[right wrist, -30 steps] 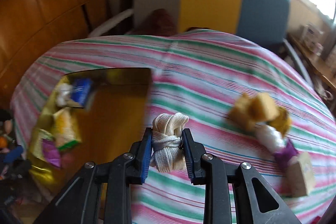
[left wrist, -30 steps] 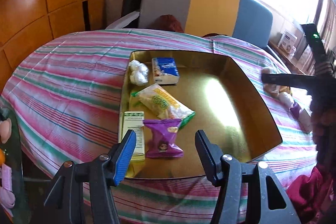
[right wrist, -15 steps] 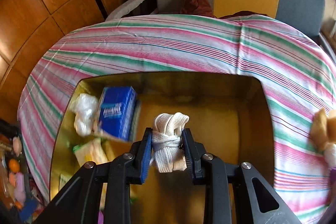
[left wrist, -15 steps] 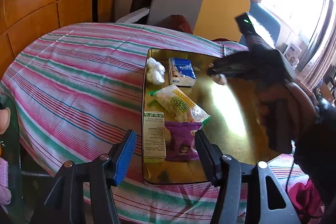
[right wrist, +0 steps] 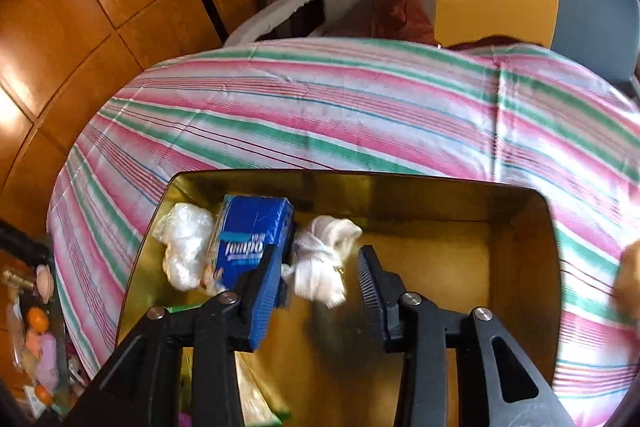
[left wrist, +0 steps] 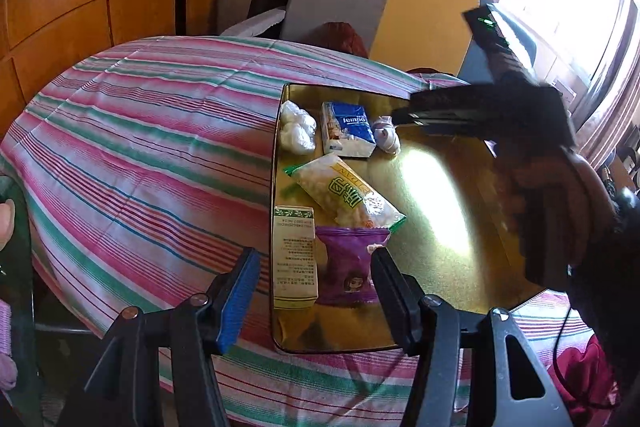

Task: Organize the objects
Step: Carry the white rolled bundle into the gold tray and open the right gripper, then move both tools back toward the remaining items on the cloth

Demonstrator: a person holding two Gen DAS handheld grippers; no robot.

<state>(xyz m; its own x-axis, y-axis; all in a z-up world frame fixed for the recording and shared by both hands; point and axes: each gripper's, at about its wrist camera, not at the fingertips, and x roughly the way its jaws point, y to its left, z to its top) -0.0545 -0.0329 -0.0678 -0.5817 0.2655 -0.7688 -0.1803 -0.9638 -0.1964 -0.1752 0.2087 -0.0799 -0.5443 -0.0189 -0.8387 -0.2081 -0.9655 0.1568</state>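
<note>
In the tray [right wrist: 532,267] on the table [right wrist: 320,115], the tissue pack [right wrist: 250,239] lies between the plastic bundle [right wrist: 186,247] (left) and the cloth knot [right wrist: 320,263].

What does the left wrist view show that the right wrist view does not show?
Only the left wrist view shows the purple snack packet, the green-topped box and the right gripper from outside. Only the right wrist view shows that gripper's jaws opening, pads clear of the white cloth bundle. Both show the gold tray, the blue tissue pack and the striped tablecloth.
</note>
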